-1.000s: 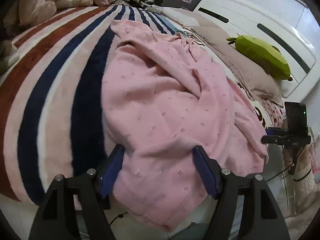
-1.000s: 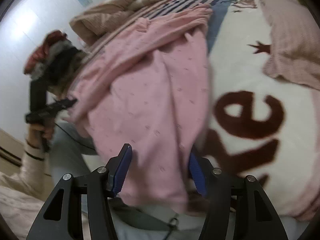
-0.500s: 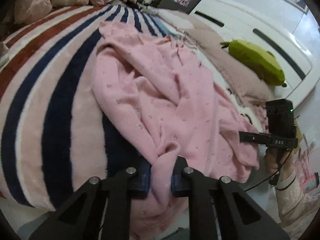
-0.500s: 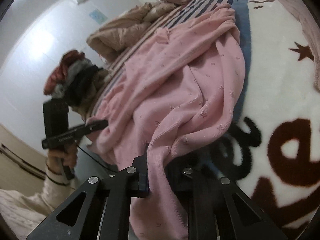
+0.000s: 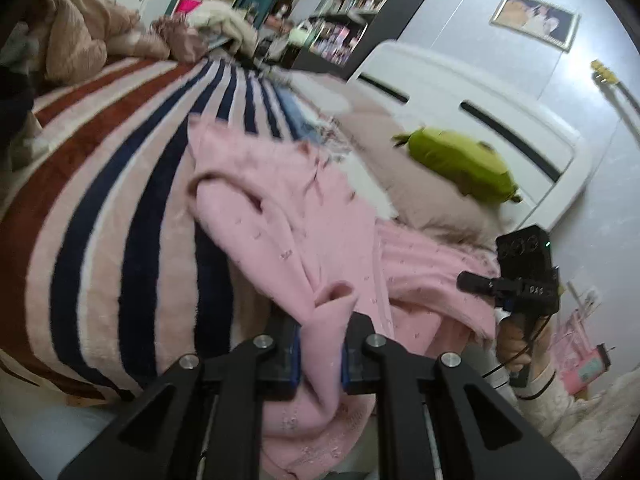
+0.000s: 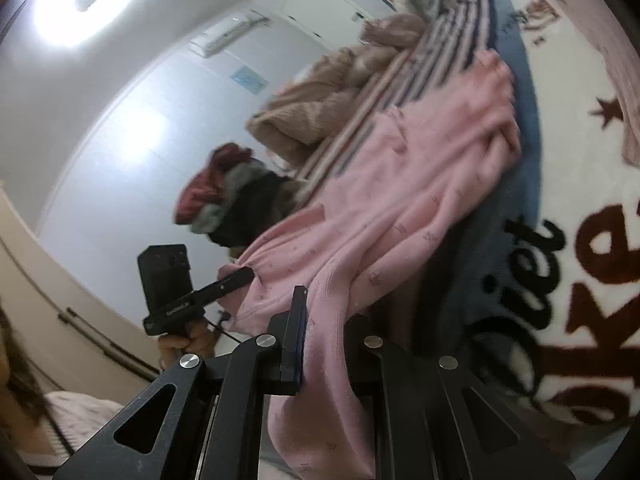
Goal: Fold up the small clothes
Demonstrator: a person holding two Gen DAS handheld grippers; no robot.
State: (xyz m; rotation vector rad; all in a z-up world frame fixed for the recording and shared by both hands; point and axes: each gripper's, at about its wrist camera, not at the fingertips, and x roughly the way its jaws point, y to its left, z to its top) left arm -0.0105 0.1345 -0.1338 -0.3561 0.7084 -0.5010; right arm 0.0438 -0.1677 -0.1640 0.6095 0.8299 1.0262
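Observation:
A pink knit garment [image 5: 280, 216] with small dots lies on the bed, its near edge lifted. My left gripper [image 5: 319, 354] is shut on a bunched fold of its near hem. My right gripper [image 6: 326, 344] is shut on the other near corner of the same garment [image 6: 400, 200], which stretches between the two. The right gripper also shows in the left wrist view [image 5: 520, 276], and the left gripper in the right wrist view [image 6: 188, 300]. The far end of the garment rests on the blanket.
The bed has a striped blanket [image 5: 100, 200] of navy, rust and beige, and a white blanket with brown letters [image 6: 580, 260]. A green plush toy [image 5: 460, 164] lies on a beige pillow by the white headboard [image 5: 480, 96]. Piled clothes [image 5: 80, 40] sit at the far corner.
Both grippers closed on the garment's near edge, then rose and pulled back, lifting it off the bed. The views now tilt upward to the room.

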